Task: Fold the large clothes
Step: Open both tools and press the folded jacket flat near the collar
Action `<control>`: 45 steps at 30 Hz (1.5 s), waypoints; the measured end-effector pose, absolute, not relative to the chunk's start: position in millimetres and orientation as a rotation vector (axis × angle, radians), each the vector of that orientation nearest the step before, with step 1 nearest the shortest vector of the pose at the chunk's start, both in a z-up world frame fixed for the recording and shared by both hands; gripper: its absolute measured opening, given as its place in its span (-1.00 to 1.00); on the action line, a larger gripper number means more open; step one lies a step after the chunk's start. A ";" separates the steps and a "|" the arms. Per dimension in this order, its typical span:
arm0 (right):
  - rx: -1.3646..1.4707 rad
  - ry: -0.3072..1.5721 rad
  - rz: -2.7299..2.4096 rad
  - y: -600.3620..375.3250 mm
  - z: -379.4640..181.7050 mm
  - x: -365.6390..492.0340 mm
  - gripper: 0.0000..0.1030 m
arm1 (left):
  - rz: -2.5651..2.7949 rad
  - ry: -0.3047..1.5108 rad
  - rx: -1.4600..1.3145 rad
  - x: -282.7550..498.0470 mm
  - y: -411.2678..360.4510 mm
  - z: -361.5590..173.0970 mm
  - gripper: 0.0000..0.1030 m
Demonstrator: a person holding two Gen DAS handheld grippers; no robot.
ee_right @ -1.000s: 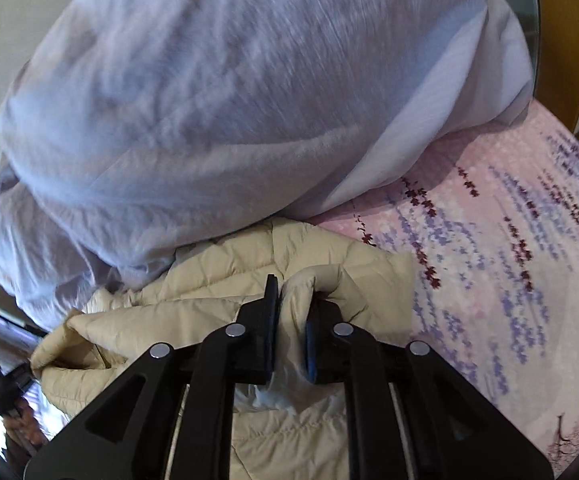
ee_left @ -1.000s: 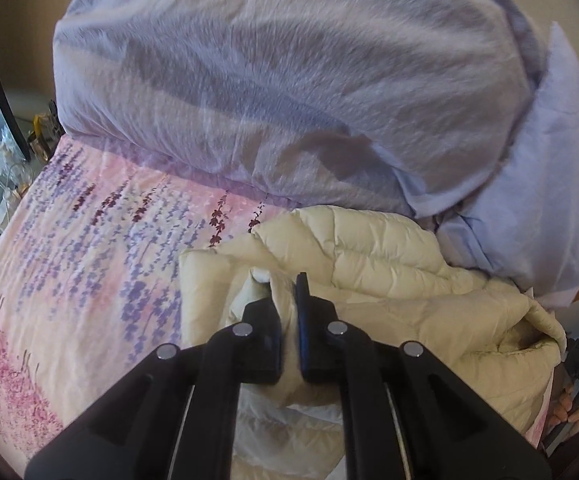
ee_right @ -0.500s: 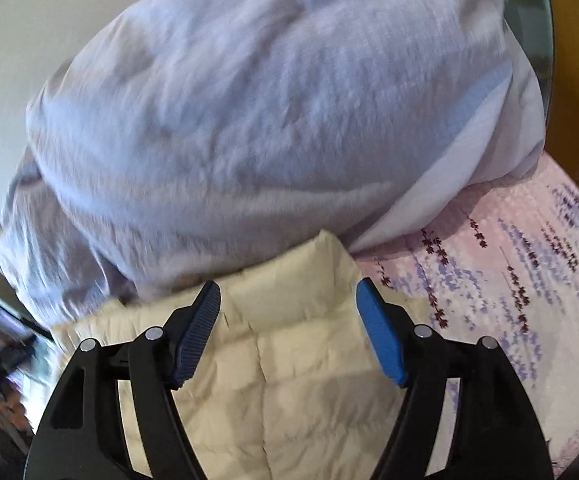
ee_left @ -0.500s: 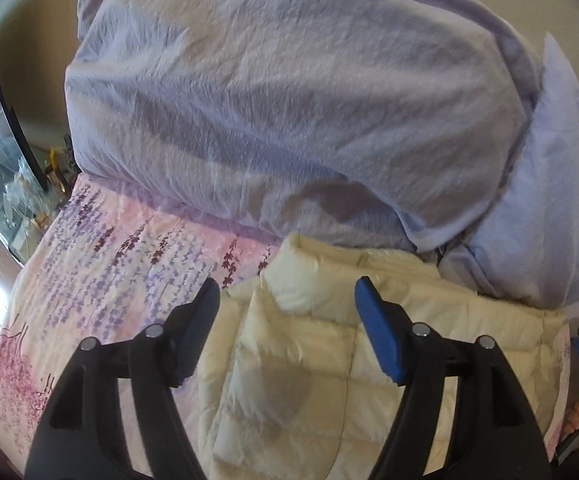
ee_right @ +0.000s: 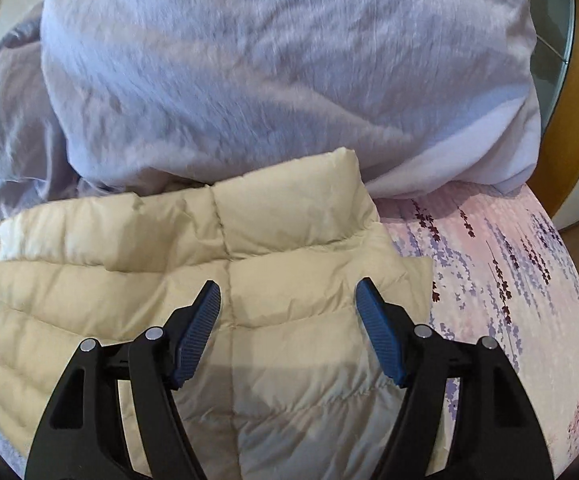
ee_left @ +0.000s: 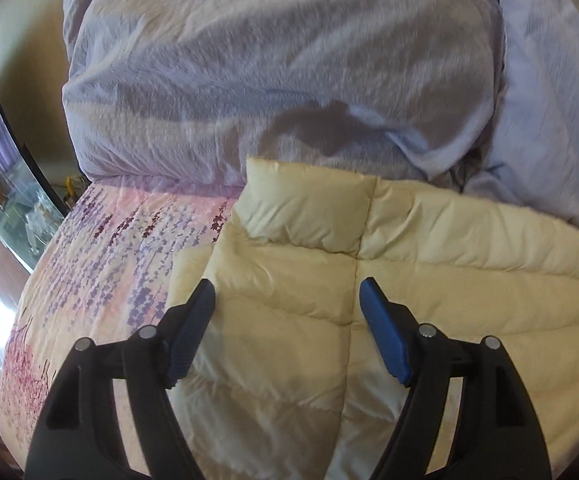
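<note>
Floral pink-and-lavender bedding (ee_left: 101, 264) covers the bed beneath both tools. Nearest, the left gripper (ee_left: 287, 308) hangs with its jaws still widening, blue pads clear of the cloth; the right gripper (ee_right: 287, 304) stands spread wide, holding nothing. Below them the cream puffer jacket (ee_left: 313, 280) lies flat on the bedding, its collar toward a heaped lilac duvet (ee_left: 269, 60) just behind.

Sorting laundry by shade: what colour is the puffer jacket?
Cream puffer jacket, clearest in the left wrist view.
</note>
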State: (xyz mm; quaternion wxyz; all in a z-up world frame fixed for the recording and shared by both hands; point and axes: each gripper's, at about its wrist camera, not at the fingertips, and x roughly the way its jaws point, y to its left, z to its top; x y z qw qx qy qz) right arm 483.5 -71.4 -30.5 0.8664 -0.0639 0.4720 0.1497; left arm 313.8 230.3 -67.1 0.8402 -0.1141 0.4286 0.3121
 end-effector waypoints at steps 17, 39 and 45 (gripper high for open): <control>-0.168 0.960 0.271 -61.2 -66.0 505.8 0.41 | 0.696 0.929 -0.244 341.5 250.3 -98.7 0.48; -0.165 0.955 0.258 -75.9 -99.1 534.0 0.56 | 0.706 0.937 -0.299 348.6 267.8 -122.2 0.69; -0.166 0.957 0.256 -78.7 -101.8 535.2 0.57 | 0.702 0.938 -0.309 348.0 270.4 -124.4 0.71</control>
